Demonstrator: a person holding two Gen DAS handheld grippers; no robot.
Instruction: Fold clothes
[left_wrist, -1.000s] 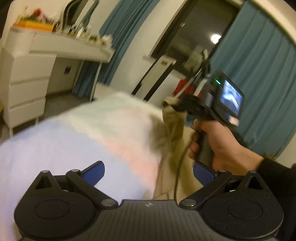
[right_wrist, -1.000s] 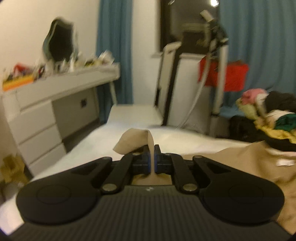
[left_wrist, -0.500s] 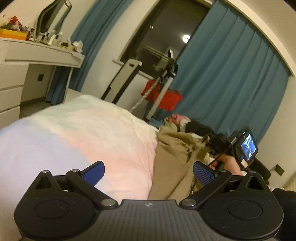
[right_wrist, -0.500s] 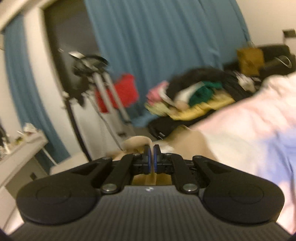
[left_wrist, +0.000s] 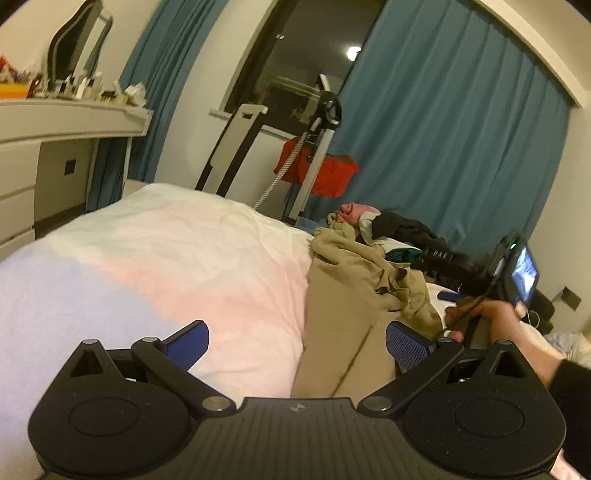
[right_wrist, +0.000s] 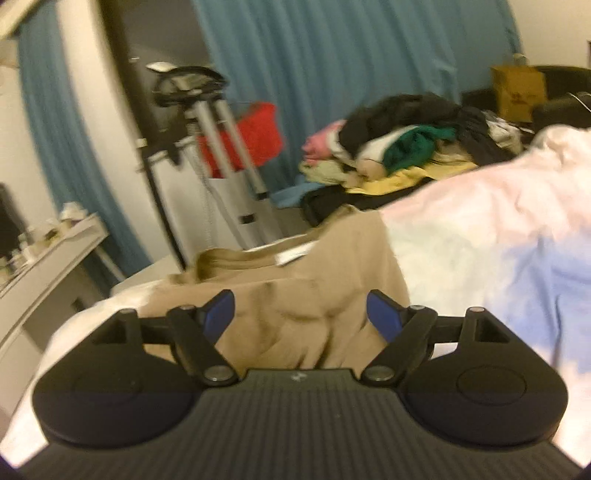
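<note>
Garment: tan garment (left_wrist: 354, 295) lies crumpled on the bed (left_wrist: 184, 258), on the pale pink and white part of the cover; in the right wrist view the same cloth (right_wrist: 295, 295) spreads under the gripper with many wrinkles, and a small white label shows near its collar.
Left gripper (left_wrist: 295, 338): its two blue pads are wide apart and hold nothing; it hangs above the bed, with the near edge of the tan cloth between the fingers and below them.
Right gripper (right_wrist: 300, 315): the fingers are spread apart with nothing between them; the tan cloth lies just below.
Right hand (left_wrist: 491, 317): it holds the handle of the right gripper, beside the right edge of the garment.
Pile of clothes (right_wrist: 399, 147): black, green, pink and yellow pieces, heaped beyond the far edge of the bed.
Room: blue curtains (left_wrist: 443, 147) behind, a white dresser (left_wrist: 55, 122) at the left, a red bag (left_wrist: 317, 171) hanging on a metal stand.
</note>
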